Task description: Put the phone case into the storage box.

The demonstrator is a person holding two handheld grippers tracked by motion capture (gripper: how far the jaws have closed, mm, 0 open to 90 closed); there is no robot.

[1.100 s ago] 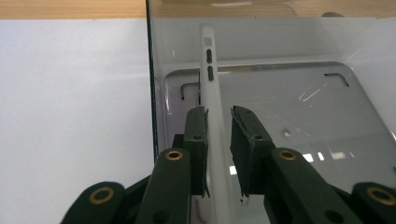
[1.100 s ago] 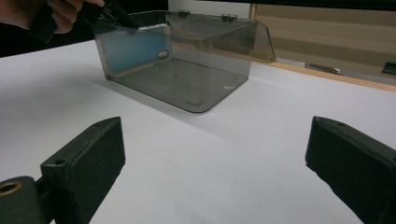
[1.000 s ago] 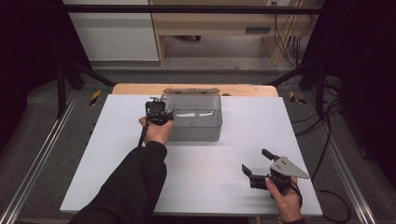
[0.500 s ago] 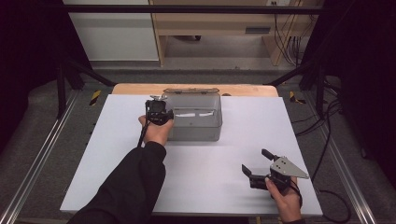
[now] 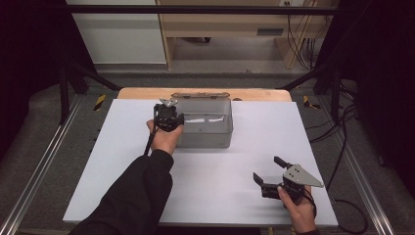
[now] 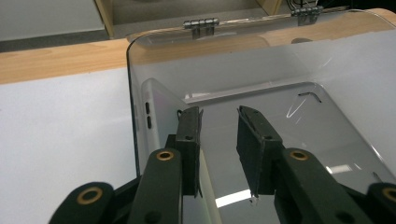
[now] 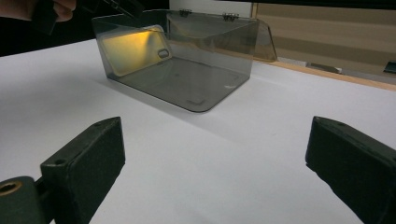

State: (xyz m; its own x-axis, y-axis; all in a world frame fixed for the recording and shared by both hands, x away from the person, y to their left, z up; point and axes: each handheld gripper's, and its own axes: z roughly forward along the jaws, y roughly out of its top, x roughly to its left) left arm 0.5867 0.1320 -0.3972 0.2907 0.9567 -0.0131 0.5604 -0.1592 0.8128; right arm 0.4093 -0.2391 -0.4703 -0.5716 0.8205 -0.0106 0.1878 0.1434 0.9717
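We see the left gripper (image 5: 171, 108) hanging over the left end of the clear box (image 5: 204, 138) at the table's (image 5: 122, 161) far middle, its jaws partly apart, holding nothing. The right gripper (image 5: 268, 170) rests near the table's front right, jaws wide apart and empty.

A wooden bench (image 5: 230, 22) stands beyond the white table (image 5: 122, 161) on grey floor (image 5: 49, 142).
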